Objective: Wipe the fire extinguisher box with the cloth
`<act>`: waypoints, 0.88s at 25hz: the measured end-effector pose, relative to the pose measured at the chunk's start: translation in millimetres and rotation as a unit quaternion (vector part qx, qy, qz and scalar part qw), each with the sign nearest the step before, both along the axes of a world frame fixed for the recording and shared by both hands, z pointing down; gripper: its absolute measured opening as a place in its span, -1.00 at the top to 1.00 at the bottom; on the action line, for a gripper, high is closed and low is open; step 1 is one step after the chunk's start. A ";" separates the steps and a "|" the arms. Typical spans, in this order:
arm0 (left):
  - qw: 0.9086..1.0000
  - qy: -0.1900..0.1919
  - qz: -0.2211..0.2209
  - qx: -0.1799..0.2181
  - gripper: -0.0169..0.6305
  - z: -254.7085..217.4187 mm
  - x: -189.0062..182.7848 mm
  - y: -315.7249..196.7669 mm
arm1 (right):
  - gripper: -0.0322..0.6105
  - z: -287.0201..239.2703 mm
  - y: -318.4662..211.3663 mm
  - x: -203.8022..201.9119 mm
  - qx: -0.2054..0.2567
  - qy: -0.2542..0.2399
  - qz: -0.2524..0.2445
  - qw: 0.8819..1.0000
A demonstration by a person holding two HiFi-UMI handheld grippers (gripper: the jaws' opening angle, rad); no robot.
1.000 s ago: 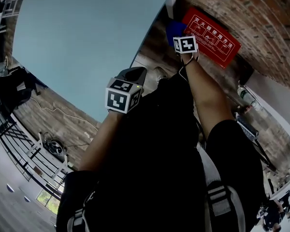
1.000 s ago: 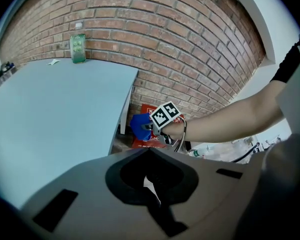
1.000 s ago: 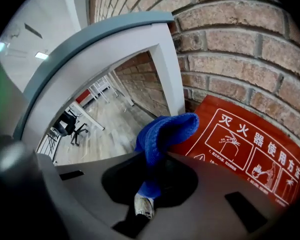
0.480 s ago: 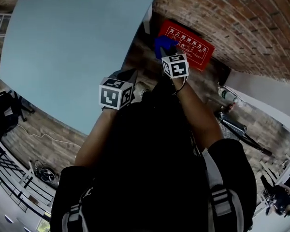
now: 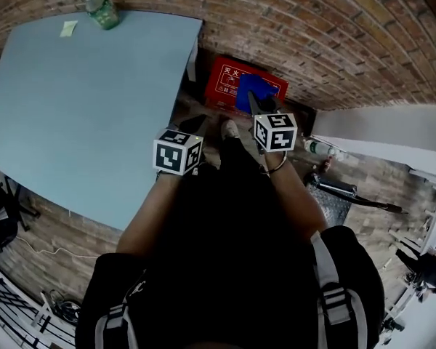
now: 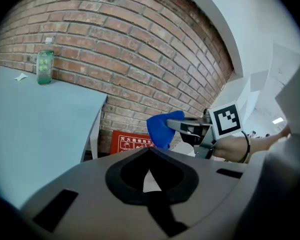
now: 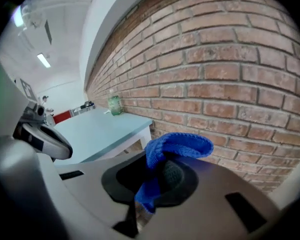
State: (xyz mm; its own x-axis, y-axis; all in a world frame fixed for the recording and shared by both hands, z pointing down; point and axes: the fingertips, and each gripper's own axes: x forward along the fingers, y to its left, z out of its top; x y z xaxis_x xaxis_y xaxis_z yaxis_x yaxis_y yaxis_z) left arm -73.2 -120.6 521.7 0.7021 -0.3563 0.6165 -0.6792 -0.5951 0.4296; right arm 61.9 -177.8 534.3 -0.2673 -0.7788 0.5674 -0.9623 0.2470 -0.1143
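Though tiny, white lettering (image 5: 229, 73) on box (image 5: 219, 94)

Both arms reach forward — left tongs (image 6: 149, 150) closed, right tongs (image 5: 261, 106) clamped on the blue cloth (image 7: 182, 144)

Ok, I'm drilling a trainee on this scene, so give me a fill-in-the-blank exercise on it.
The right gripper holds a ___ cloth in its jaws.
The red fire extinguisher box stands against a ___ wall.
The green bottle stands on the light-blue ___.
Missing words: blue; brick; table.
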 end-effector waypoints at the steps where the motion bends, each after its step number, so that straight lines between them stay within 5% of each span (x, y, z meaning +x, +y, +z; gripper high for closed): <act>1: 1.000 0.004 0.002 0.004 0.97 -2.6 3.5 -1.1 | 0.77 -13.7 0.7 5.6 0.015 0.001 0.013 1.000; 10: 0.998 0.018 0.011 0.067 0.97 -47.6 18.9 -5.9 | 0.77 -123.7 5.7 17.8 0.148 0.019 0.031 0.988; 22: 0.992 0.038 0.028 0.117 0.97 -85.3 94.3 48.3 | 0.77 -169.2 89.4 86.0 0.192 0.020 0.062 0.979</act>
State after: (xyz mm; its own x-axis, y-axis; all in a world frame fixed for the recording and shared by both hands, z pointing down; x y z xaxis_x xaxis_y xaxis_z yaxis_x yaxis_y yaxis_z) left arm 21.1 -72.4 436.4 0.7663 -0.4426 0.4658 -0.6134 -0.7198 0.3252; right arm 147.9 -88.4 365.1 -0.1415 -0.9617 0.2346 -0.9893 0.1461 0.0024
